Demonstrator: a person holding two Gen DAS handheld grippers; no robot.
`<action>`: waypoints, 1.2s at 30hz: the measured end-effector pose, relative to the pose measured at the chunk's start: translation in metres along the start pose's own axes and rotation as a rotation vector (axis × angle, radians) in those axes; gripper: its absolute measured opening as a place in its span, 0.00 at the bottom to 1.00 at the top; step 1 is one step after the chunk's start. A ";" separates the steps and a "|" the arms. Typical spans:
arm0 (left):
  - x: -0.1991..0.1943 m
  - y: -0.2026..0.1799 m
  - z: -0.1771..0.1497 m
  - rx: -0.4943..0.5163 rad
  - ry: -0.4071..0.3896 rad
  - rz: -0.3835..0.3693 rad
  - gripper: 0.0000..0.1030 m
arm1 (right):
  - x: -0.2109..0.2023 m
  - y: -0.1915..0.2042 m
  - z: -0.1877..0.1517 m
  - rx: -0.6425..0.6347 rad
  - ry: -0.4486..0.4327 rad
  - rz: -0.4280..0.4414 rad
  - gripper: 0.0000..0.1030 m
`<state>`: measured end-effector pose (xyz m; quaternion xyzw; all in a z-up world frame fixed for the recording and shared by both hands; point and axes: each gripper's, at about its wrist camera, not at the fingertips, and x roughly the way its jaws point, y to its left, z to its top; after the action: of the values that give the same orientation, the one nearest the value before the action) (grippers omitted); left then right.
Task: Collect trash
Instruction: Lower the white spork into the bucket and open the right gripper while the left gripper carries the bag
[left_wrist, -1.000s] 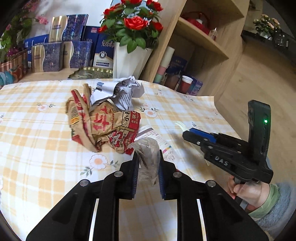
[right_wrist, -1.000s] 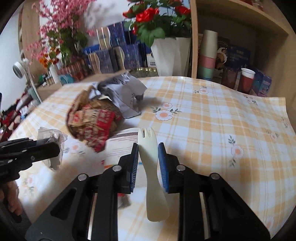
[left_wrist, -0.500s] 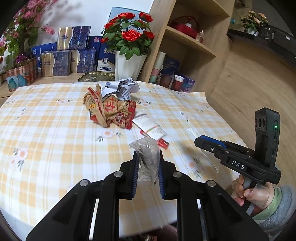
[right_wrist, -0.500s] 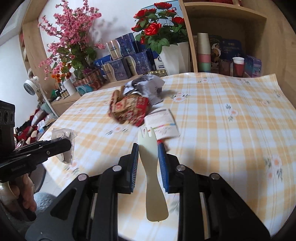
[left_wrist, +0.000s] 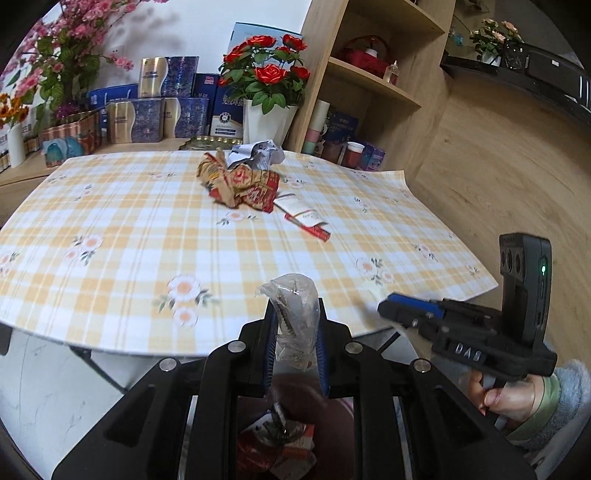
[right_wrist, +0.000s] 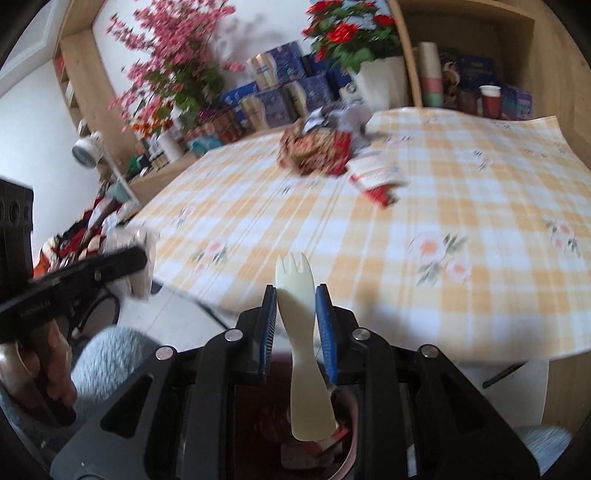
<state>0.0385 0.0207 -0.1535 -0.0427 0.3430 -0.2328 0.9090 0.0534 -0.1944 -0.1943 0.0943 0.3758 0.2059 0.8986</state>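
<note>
Jaws on my left gripper (left_wrist: 295, 325) stand nearly shut, pinching a crumpled clear wrapper (left_wrist: 295, 317) above the bin (right_wrist: 351, 417) below the table (left_wrist: 110, 221) edge. My right gripper (right_wrist: 295, 314), at three o'clock, narrowly clamps a cream spork (right_wrist: 297, 332), tines toward twelve.

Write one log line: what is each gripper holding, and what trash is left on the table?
left gripper: shut on plastic wrapper | right gripper: shut on spork | table: red wrapper, crumpled paper, leaflet left
</note>
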 end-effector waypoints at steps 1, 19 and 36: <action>-0.004 0.000 -0.005 0.000 0.001 0.006 0.18 | 0.001 0.005 -0.006 -0.012 0.011 0.003 0.24; -0.023 0.011 -0.055 -0.051 0.026 0.060 0.18 | 0.056 0.035 -0.083 -0.094 0.280 0.045 0.24; 0.007 0.023 -0.065 -0.108 0.132 0.072 0.18 | 0.082 0.034 -0.106 -0.087 0.405 -0.011 0.71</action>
<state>0.0103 0.0435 -0.2131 -0.0639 0.4154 -0.1835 0.8887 0.0197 -0.1256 -0.3097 0.0100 0.5401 0.2316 0.8090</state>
